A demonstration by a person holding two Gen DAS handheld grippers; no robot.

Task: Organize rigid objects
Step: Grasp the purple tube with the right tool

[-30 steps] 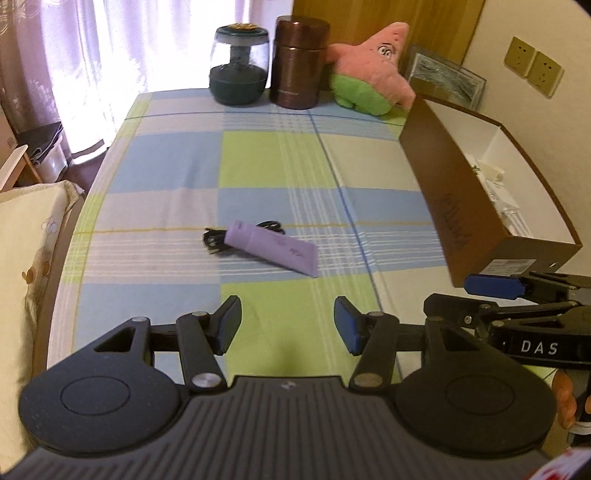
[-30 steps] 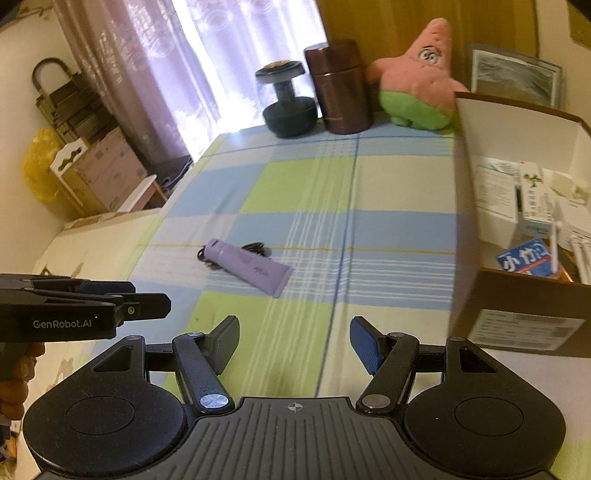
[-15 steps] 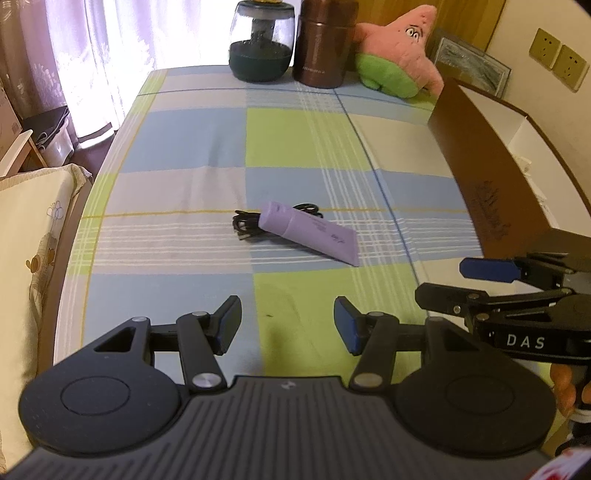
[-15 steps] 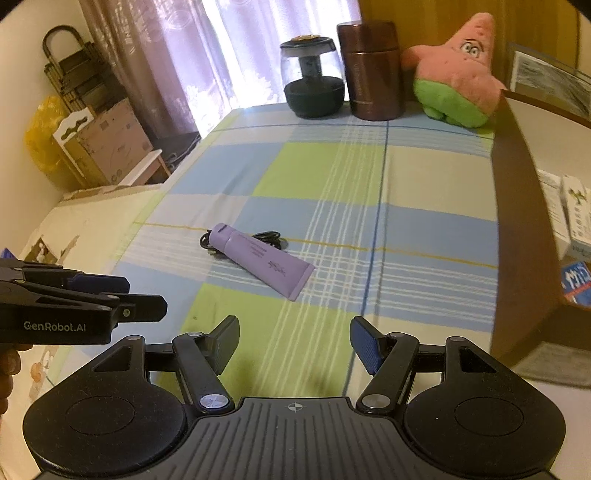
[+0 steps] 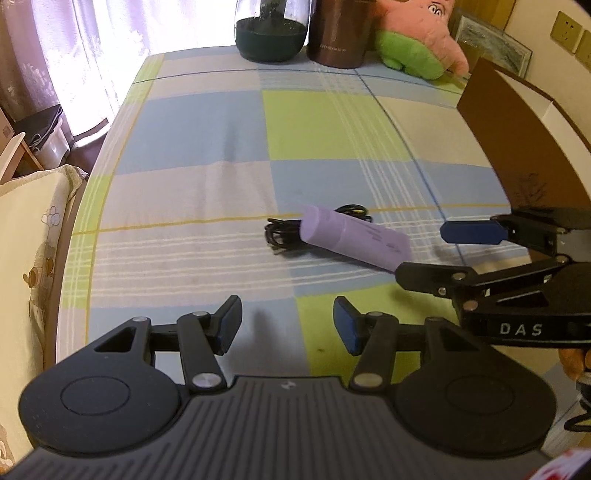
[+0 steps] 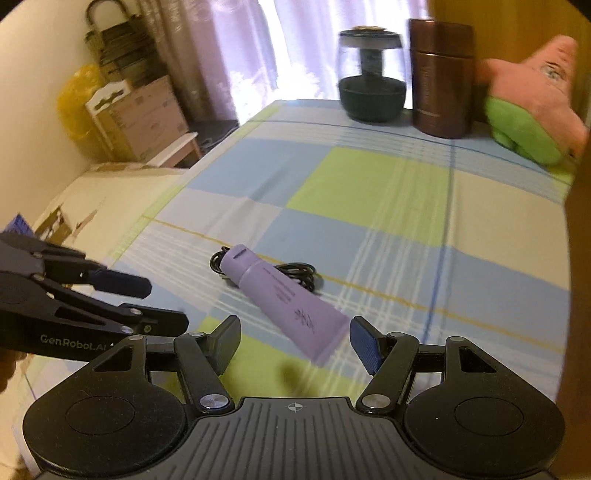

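Note:
A purple tube (image 5: 354, 236) lies on the checked tablecloth, across a coiled black cable (image 5: 284, 232). It also shows in the right wrist view (image 6: 284, 295), with the cable (image 6: 295, 273) under it. My left gripper (image 5: 288, 325) is open and empty, short of the tube and a little left of it. My right gripper (image 6: 293, 339) is open and empty, with the tube's flat end just ahead between its fingers. It reaches in from the right in the left wrist view (image 5: 424, 254). The brown cardboard box (image 5: 517, 155) stands at the right.
A dark glass jar (image 5: 271, 33), a brown canister (image 5: 340, 33) and a pink and green plush star (image 5: 417, 40) stand at the table's far edge. A cushioned seat (image 5: 26, 229) is at the left. Boxes (image 6: 136, 114) stand by the curtain.
Both grippers have moved forward and toward the purple tube. The right gripper swung left, away from the box, so the tube's end now lies just ahead of its fingers.

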